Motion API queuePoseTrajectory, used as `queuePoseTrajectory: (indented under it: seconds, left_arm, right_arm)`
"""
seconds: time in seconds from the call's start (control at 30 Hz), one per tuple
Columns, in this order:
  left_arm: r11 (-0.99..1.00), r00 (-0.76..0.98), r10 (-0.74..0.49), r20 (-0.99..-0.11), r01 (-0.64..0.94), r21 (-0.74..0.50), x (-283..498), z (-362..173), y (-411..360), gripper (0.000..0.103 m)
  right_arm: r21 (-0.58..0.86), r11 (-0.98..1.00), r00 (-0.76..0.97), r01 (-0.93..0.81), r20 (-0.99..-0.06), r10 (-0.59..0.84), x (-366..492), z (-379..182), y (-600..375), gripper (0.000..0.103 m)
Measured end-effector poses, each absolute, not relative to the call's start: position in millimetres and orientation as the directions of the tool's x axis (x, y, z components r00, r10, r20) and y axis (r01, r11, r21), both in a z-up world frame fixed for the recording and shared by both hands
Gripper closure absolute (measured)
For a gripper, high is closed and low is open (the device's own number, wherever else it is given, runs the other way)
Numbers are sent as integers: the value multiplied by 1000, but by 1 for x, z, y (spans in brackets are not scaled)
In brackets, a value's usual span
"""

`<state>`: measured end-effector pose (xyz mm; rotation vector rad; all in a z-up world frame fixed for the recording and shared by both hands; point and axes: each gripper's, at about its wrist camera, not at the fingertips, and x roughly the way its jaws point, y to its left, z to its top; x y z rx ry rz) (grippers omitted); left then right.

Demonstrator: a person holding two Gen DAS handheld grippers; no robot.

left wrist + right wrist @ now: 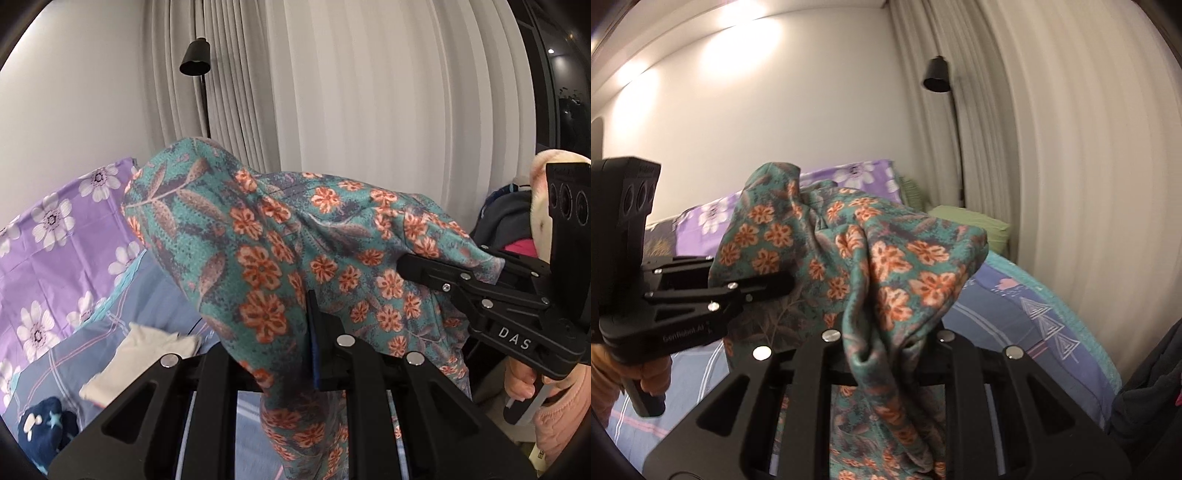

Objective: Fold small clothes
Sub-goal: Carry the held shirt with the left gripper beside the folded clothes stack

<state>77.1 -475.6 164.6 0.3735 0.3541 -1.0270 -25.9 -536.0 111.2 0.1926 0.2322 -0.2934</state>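
- Nearest each camera, both grippers pinch the same teal floral garment of thin, soft cloth with orange flowers [280,258]: the left gripper [325,354] has cloth bunched at its fingers, and the right gripper [886,354] likewise, with folds spilling down between its black arms.
- The garment hangs in the air between the two grippers, above the bed with the blue patterned cover [1015,314], not lying on it.
- It looks light and limp: it drapes in loose folds, sags between the two holds and will not keep a shape by itself. My judgement is that it would slide little but would crumple easily, so it is best held at a hem or at corners and kept taut before being laid flat.
- Which part of the garment each gripper has, whether waistband, hem or sleeve, I cannot tell; the cloth is too bunched.
- The fingertips themselves are buried under fabric in both views, and the lower end of the garment is cut off by the frame.
- Farther off on the bed lie a cream cloth piece [147,354] and a dark blue item with pale stars [44,428], both partly hidden by the gripper body.
- Beyond is a purple pillow with white flowers [62,229].
- Farthest are a black floor lamp [938,74] and pale pleated curtains [369,92], blurred.
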Motion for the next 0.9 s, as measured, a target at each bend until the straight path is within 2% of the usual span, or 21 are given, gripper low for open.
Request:
queuePoseTrajectory:
  seconds: [0.17,0.3,0.6,0.63,0.67,0.73,0.8,0.9]
  left_arm:
    - [479,469,-750,-467,871,105,97,165,-507,88]
    - [489,490,-727,-481,861,139,108,162,-532,88]
    - [543,529,-654,-541,826,151,159,138,-572,84]
    - [556,547,-631,-551,814,171,165,133,-576,75]
    - [584,593,-575,-564,780,224,174,123,-582,59]
    - [645,680,-464,-568,698,309,188,105,-582,48]
    - [664,675,-450,-584,690,287,198,89,-568,47]
    - [637,600,-489,-634,742,211,197,64,-546,46]
  right_arm:
    - [191,909,914,369,-253,-318,-11,114,-565,86]
    - [187,890,893,415,-269,-360,7,113,-581,86]
    - [168,880,851,445,-385,-357,76,95,-618,86]
    - [153,880,840,449,-407,-358,90,92,-621,83]
    - [117,869,810,480,-439,-389,103,87,-623,67]
    - [-20,767,659,642,-497,-564,124,70,-631,42]
    - [-67,725,590,685,-532,-607,127,50,-632,46]
    - [60,788,661,612,-585,-469,115,18,-627,52]
